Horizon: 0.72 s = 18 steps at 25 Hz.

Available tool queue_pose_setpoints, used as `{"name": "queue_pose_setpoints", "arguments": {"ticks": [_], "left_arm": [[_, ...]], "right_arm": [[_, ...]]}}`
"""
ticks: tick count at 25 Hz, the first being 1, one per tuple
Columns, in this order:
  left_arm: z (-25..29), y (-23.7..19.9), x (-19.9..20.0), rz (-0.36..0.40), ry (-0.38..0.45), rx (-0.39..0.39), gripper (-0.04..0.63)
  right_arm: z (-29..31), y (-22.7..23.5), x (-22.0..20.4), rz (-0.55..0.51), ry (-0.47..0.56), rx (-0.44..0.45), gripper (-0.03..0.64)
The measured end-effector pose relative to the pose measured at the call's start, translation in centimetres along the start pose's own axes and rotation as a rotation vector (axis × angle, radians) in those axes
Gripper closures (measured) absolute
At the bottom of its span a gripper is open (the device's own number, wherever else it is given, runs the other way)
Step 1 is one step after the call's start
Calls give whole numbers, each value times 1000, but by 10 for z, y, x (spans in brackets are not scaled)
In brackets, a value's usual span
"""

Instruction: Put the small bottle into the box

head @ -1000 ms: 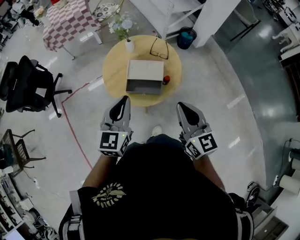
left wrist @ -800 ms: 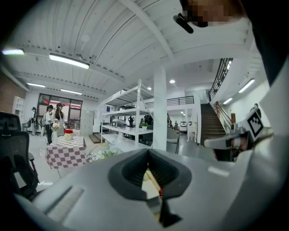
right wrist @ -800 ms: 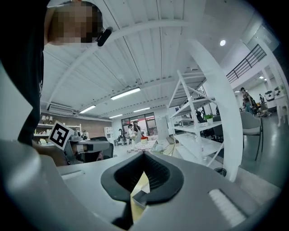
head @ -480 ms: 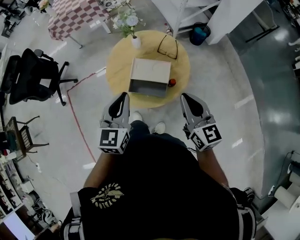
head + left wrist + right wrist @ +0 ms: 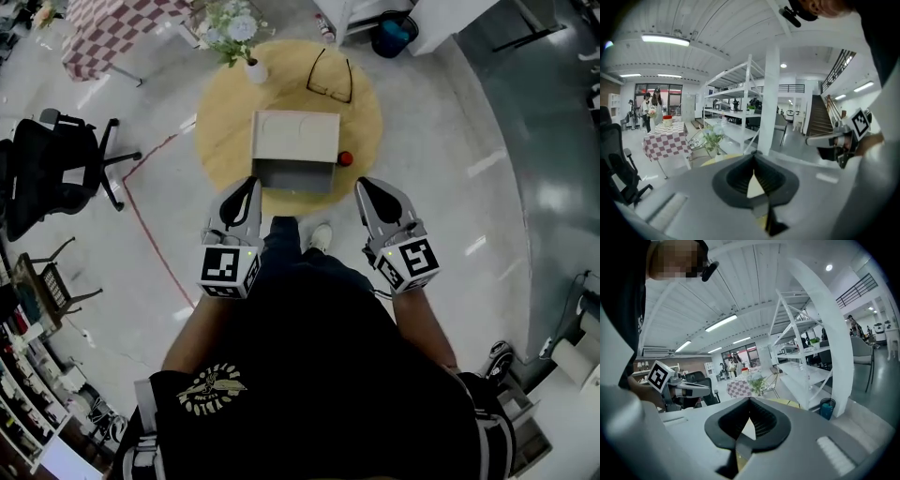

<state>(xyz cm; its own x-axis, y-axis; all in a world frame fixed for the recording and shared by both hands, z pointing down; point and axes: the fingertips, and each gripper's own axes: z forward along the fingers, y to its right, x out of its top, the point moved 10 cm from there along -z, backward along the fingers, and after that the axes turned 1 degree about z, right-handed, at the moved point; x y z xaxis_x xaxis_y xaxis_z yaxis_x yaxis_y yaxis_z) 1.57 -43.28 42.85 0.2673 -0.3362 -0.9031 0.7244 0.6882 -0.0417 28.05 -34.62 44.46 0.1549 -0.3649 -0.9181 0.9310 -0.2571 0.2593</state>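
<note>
Bottle (image 5: 345,158), small w/ red cap, stands on the round table (image 5: 220,141) at approx 4 o'clk from its centre. It's just beside the box (image 5: 296,139), at the box's 3 o'clk; can't tell if they touch. It's outside the box and neither gripper is on it.

Nearest in head view is the person's black shirt (image 5: 319,375), w/ both forearms reaching fwd. L gripper (image 5: 249,187) has its jaws pressed together w/ nothing between them, and its own view shows the pads meeting. Its tip lies over the table rim at approx 7 o'clk. R gripper (image 5: 364,189) is likewise closed tight and empty, tip just off the rim at 5 o'clk. It's near the bottle but clear of it. Both grippers point toward 12 o'clk, well apart from each other. Shoes (image 5: 321,236) show on the floor between them, by the table's 6 o'clk edge.

The box takes up the table centre, w/ its pale flat top toward 12 o'clk. Its uncovered grey compartment (image 5: 292,174) faces 6 o'clk. Glasses (image 5: 330,75) lie flat at 1 o'clk. A white vase (image 5: 254,70) w/ flowers stands at 11 o'clk, near the rim.

Past the table, a red tape line (image 5: 141,220) runs across the floor at 8 o'clk. A black chair (image 5: 47,178) stands at 9 o'clk, well apart from the table. A checked table (image 5: 103,33) is far out at 10 o'clk and a blue bin (image 5: 394,36) at 1 o'clk. The gripper views add white shelving (image 5: 736,110) and stairs (image 5: 819,119) farther back.
</note>
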Motion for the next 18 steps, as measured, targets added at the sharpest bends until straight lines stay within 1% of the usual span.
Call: {"name": "queue_pose_setpoints", "arguments": {"ticks": [3, 6, 9, 11, 14, 18], "left_arm": [[30, -10, -3, 5, -38, -29, 595], [49, -22, -14, 9, -74, -46, 595], [65, -30, -30, -11, -130, -60, 595], [75, -31, -38, -18, -155, -77, 595], [87, -36, -48, -32, -182, -93, 595], [95, -40, -62, -40, -222, -105, 595]], "right_arm": [[26, 16, -17, -9, -87, -32, 603], [50, 32, -40, -17, -155, -77, 532], [71, 50, -67, -49, -246, -139, 459], [82, 61, -83, -66, -310, -175, 433], [101, 74, -109, -92, -400, -201, 417], [124, 83, -143, -138, -490, -205, 411]]}}
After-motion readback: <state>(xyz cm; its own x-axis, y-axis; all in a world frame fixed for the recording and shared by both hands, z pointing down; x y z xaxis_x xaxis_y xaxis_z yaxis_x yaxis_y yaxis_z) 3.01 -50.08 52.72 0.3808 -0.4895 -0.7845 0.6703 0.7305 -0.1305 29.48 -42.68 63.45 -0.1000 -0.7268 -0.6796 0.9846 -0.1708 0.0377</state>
